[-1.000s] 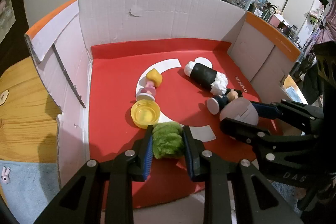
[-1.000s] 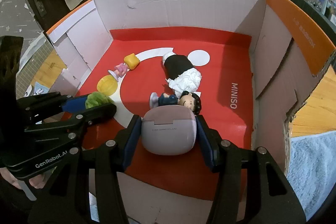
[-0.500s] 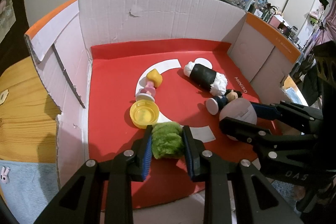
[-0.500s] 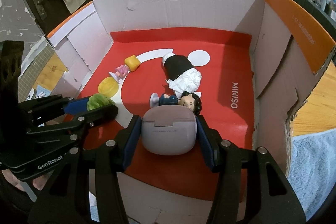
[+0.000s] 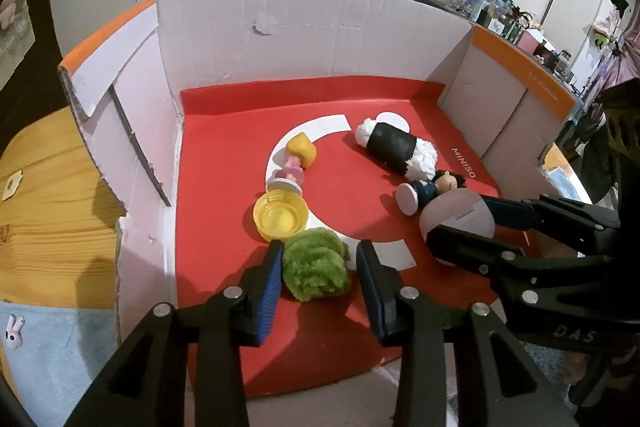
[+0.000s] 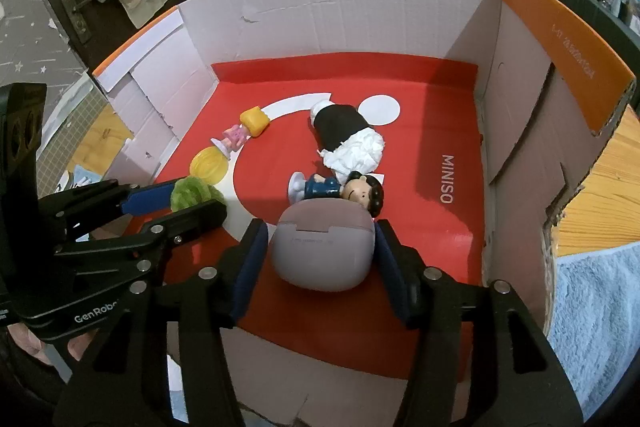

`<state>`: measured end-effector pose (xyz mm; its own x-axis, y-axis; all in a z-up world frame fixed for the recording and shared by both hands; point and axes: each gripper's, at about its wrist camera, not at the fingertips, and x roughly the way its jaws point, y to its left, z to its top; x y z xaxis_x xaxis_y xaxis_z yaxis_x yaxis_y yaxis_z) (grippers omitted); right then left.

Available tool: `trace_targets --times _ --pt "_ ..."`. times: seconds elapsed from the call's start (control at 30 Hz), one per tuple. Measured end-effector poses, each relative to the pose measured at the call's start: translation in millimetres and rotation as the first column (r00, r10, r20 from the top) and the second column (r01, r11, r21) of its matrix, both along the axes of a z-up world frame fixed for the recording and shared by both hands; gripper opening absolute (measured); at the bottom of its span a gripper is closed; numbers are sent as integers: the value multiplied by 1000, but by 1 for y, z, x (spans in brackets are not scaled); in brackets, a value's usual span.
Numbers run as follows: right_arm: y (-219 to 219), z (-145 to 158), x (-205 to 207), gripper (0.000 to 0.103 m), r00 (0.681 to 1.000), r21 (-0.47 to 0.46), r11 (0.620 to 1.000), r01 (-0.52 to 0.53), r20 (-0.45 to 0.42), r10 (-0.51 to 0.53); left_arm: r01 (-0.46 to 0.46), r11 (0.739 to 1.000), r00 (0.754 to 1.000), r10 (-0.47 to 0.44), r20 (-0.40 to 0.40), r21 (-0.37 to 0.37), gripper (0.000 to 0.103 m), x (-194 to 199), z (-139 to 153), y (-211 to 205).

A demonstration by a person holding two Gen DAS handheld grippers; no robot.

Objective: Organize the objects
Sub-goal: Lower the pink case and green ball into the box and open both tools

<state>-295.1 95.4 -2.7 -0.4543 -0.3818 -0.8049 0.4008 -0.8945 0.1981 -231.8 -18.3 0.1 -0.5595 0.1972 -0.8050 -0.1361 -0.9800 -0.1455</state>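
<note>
A fuzzy green ball [image 5: 315, 266] lies on the red floor of a cardboard box [image 5: 224, 163]. My left gripper [image 5: 320, 267] is open around it, with a gap on the right side. It also shows in the right wrist view [image 6: 176, 205], with the green ball [image 6: 191, 190] between its fingers. My right gripper [image 6: 322, 251] is shut on a mauve earbud case [image 6: 324, 243], low over the box floor. In the left wrist view the right gripper [image 5: 460, 227] holds the case [image 5: 456, 219].
In the box lie a yellow cup [image 5: 281, 215], a pink and yellow figure [image 5: 298, 159], a black and white roll plush [image 5: 394, 147] and a dark-haired boy figure [image 6: 340, 189]. Cardboard walls [image 6: 520, 107] stand on three sides. A wooden floor [image 5: 48, 211] lies outside.
My left gripper has opened and let go of the green ball, which now rests on the box floor. The right gripper still grips the case and has barely moved.
</note>
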Motion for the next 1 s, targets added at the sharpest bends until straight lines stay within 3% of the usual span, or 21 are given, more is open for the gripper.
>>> trace_targets --times 0.47,0.6,0.87,1.0 --pt "3 8 11 58 1000 -7 1000 0 -18 0 -4 1000 1000 4 -22 -6 39 8 6 2" --pt "4 12 15 60 1000 -11 1000 0 -25 0 -12 1000 999 12 -38 -7 51 13 10 2" --pt "5 18 24 63 999 -19 1000 -3 -38 2 -11 1000 999 11 -53 -6 51 22 16 4" --pt "5 21 29 67 999 -25 1000 -7 -46 6 -14 1000 998 14 -60 -6 57 26 17 4"
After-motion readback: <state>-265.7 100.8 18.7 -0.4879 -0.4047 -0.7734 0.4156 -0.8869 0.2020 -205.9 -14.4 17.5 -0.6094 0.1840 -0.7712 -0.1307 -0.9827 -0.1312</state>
